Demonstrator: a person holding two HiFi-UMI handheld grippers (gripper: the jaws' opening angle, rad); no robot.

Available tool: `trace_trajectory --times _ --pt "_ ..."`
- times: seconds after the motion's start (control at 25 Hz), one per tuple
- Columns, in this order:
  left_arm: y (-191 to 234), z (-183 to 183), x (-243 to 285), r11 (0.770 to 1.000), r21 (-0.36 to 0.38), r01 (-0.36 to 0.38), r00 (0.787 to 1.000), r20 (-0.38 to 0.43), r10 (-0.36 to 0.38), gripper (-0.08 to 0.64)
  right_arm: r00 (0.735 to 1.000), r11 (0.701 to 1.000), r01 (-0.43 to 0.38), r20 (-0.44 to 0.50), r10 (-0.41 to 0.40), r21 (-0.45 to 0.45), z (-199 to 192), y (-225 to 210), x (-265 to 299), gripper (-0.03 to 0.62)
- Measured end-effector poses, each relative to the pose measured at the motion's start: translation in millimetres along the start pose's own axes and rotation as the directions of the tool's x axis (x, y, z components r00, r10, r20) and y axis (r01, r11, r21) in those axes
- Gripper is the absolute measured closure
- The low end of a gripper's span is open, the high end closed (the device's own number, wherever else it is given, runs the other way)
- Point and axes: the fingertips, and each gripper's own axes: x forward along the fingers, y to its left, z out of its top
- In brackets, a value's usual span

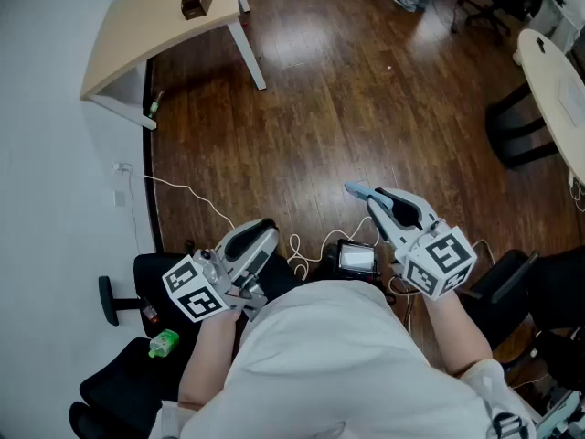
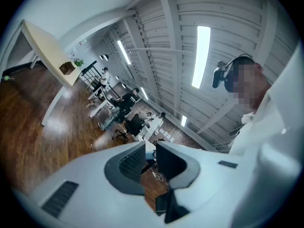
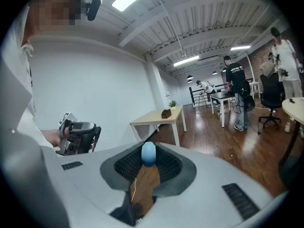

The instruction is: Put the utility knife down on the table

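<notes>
While the right tool (image 1: 373,199) clamps the utility knife (image 3: 148,153) well apart from the counter (image 1: 137,26), early release risks a drop to the floor (image 1: 366,90); the left tool (image 2: 149,151) stands open, empty.

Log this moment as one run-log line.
left gripper: open, empty | right gripper: shut on utility knife | table: across the floor, knife not yet on it

Open floor (image 1: 366,108) ahead (table (image 1: 137,16) stands well left).

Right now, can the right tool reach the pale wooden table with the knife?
Probably not yet. The right tool grips the light-blue utility knife, but the pale wooden table stands far off across dark wood floor. Nothing blocks the way.
</notes>
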Motion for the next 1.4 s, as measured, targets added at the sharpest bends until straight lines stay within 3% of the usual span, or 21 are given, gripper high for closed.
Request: trace_trajectory --times 0.68,1.0,1.2,1.4 --pt "111.5 102.7 -35.7 0.999 -0.017 0.032 0.999 0.036 -0.032 0.495 1.0 0.999 0.011 -0.026 -0.012 -0.036 51.8 28.8 149.2 0.52" --pt "168.7 162.5 -77.1 0.999 -0.021 0.03 0.999 0.04 -0.029 0.495 0.998 0.998 0.0 -0.061 -0.004 -0.059 82.2 67.3 231.6 0.52" --pt "199.1 180.1 -100.3 0.999 -0.042 0.034 0.999 0.038 -0.033 0.495 0.997 0.997 -0.014 -0.08 0.008 -0.075 92.6 91.5 273.2 0.52" --pt "225.6 203.4 -86.1 0.997 -0.069 0.028 0.999 0.047 -0.025 0.495 0.994 0.996 -0.034 -0.109 0.026 -0.078 110.4 78.0 308.2 0.52"
